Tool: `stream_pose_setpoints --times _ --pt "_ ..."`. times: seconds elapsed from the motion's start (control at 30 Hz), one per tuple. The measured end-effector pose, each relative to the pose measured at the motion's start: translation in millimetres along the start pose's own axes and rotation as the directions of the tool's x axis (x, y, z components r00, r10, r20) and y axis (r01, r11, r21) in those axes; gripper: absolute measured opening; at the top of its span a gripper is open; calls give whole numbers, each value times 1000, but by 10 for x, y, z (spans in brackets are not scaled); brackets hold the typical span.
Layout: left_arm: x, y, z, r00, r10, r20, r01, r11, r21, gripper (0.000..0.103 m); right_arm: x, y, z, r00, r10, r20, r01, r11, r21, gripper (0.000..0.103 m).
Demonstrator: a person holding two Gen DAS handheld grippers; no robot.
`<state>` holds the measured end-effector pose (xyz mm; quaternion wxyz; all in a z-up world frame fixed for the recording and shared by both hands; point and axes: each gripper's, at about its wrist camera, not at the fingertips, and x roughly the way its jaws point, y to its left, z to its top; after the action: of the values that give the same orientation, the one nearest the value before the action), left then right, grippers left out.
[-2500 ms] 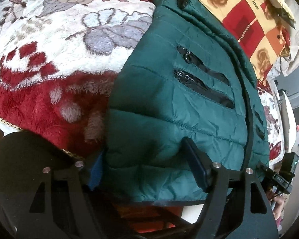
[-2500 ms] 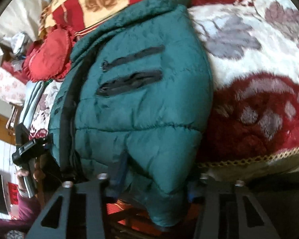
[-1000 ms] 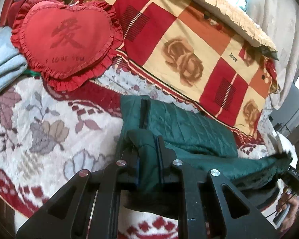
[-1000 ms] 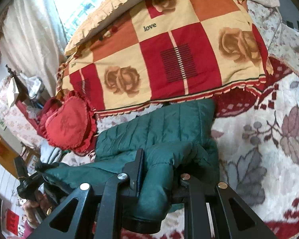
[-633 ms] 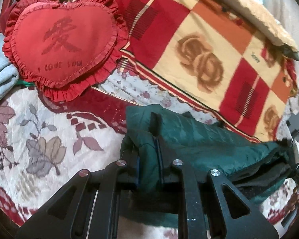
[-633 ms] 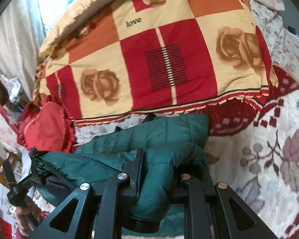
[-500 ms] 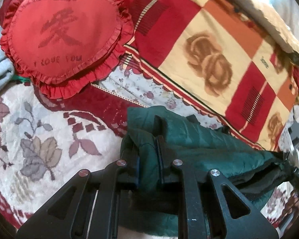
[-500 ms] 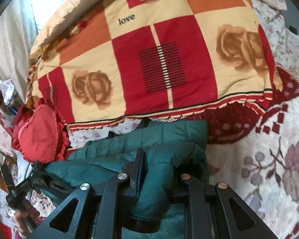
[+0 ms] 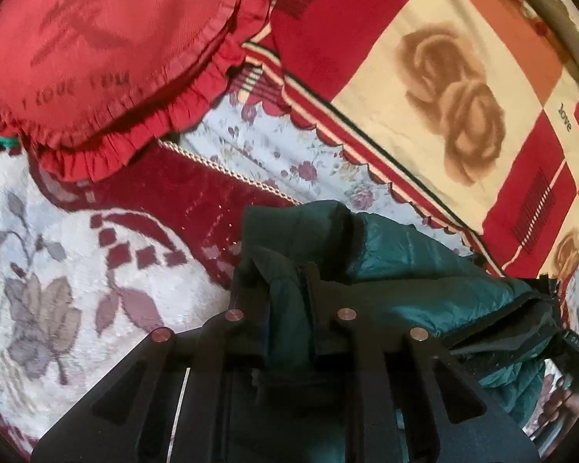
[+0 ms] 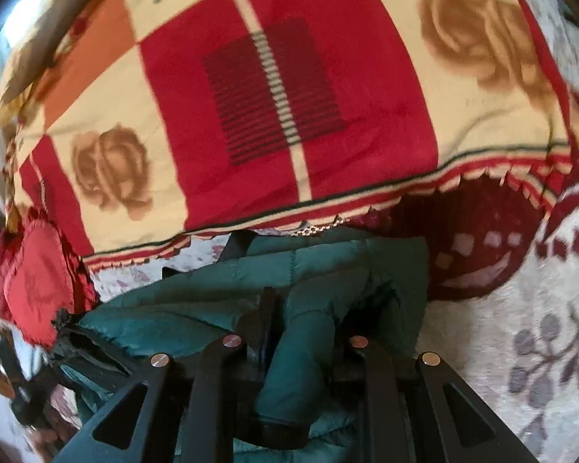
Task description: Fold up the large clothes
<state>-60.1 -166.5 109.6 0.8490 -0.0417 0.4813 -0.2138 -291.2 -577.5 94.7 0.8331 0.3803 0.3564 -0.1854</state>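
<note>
Both grippers have carried the green puffer jacket point(image 9: 405, 270) toward the bed's head edge, beside the checked rose blanket point(image 10: 289, 96). Left gripper point(image 9: 287, 289) and right gripper point(image 10: 308, 320), tilted downward, begin easing open, jacket folds between them.

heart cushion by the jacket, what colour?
Red, with a ruffled edge and darker lettering: the heart cushion, clearest in the left wrist view.

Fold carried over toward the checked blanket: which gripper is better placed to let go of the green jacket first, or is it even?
Roughly even. The left gripper and right gripper each have a bunched fold of the green jacket between jaws that are just opening, both low over the floral bedspread. Neither side shows an advantage.
</note>
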Motion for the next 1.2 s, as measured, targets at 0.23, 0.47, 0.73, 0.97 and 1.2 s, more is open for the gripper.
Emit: stream_pose_setpoints --times 0.23,0.47,0.73,0.97,1.2 --pt "31 28 41 999 -48 1 48 999 -8 17 -106 119 31 999 37 31 -34 997 -68 39" --pt "-200 23 142 994 -109 12 109 994 6 22 -479 299 66 992 -6 122 24 989 -146 65" --pt "-653 101 225 964 -203 169 213 976 -40 78 -905 520 -110 979 91 183 -53 978 -202 70" --pt "-854 -92 73 962 -209 174 204 978 44 79 -512 1102 -539 995 86 46 -58 901 -429 70" --pt "-300 -511 -219 995 -30 96 9 977 215 79 189 1435 -612 999 -31 22 38 857 -514 70"
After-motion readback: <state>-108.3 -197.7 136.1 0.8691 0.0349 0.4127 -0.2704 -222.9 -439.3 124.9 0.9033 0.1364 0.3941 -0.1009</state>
